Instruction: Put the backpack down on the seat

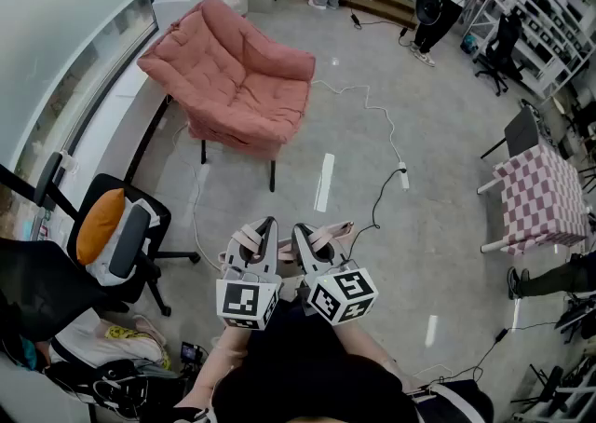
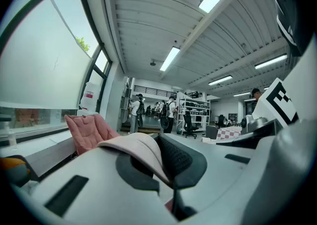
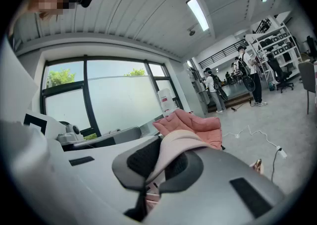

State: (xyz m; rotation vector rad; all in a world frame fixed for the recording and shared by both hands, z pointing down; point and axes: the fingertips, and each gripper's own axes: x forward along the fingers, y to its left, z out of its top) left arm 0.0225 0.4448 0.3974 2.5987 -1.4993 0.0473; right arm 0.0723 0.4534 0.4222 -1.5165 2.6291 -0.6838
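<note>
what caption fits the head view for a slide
Head view: left claw and right claw grip pink backpack straps, pink cushioned chair ahead.

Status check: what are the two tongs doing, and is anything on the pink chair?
Tongs: left tongs and right tongs each shut on a backpack strap. Ahead, pink chair, nothing on it. On the floor, white cable near the path.

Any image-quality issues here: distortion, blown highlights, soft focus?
Head view: strong fisheye bend, evenly lit, pink chair sharp. Left gripper view: dark round vignette, window washed out, pink strap close and soft. Right gripper view: same vignette, ceiling light glares.
</note>
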